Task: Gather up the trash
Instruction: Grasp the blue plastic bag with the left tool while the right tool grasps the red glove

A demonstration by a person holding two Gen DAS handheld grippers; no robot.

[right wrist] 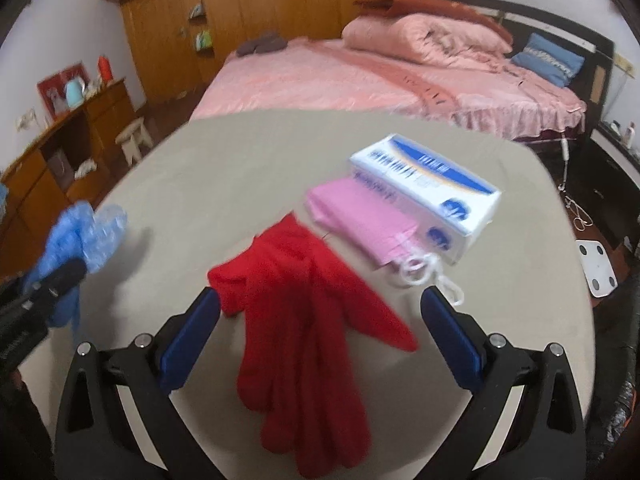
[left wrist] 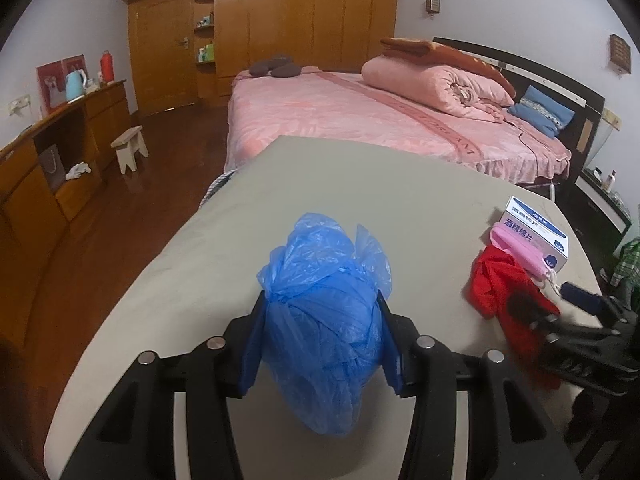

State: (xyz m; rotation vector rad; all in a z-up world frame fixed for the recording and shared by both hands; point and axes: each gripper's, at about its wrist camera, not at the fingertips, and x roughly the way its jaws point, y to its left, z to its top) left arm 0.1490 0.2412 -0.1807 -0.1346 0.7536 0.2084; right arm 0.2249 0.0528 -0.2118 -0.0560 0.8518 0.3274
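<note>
My left gripper (left wrist: 320, 312) is shut on a crumpled blue plastic bag (left wrist: 324, 320) and holds it over the beige table (left wrist: 200, 260). The bag also shows at the far left in the right wrist view (right wrist: 76, 236). A red cloth (right wrist: 304, 320) lies flat on the table between the spread fingers of my right gripper (right wrist: 320, 304), which is open and just above it. The red cloth also shows in the left wrist view (left wrist: 504, 292). A pink mask pack (right wrist: 360, 220) and a white and blue box (right wrist: 424, 184) lie just beyond the cloth.
A bed with pink covers (left wrist: 360, 112) stands behind the table. A wooden wardrobe (left wrist: 280, 12) and a low wooden cabinet (left wrist: 60, 148) line the far and left walls. A small stool (left wrist: 130, 148) stands on the floor. A white scale (right wrist: 598, 268) lies at the right.
</note>
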